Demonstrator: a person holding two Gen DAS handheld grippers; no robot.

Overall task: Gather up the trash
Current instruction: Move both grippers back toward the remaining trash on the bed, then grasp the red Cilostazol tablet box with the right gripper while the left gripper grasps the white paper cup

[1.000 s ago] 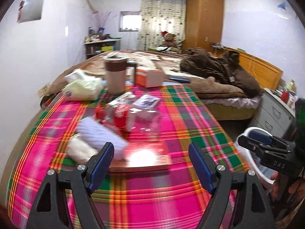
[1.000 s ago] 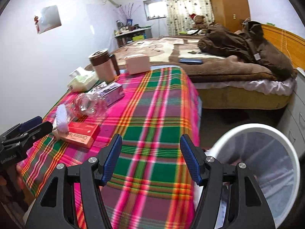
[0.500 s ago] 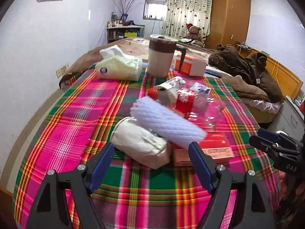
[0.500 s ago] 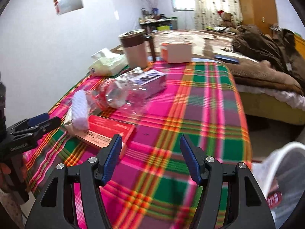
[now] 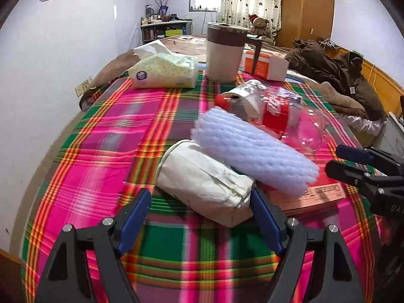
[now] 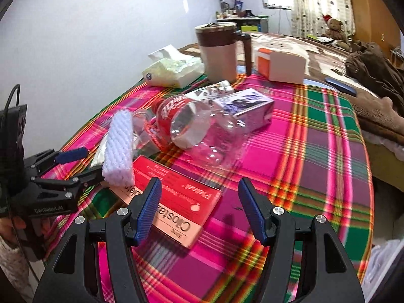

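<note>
Now both tools tilt downward over the plaid-clothed surface (image 5: 106,151), released: left tool (image 5: 200,217) straddling a cream paper packet (image 5: 202,184), right tool (image 6: 199,207) above a pink flat carton (image 6: 174,202).

We see our left gripper (image 5: 199,221) and right gripper (image 6: 199,207) built alike: black angular frames, silver screws, ribbed blue finger pads (image 6: 149,209). White lettering marks the left one's side; a black cable loops behind it.

Both tongs (image 5: 199,217) (image 6: 199,209) agape, empty
</note>
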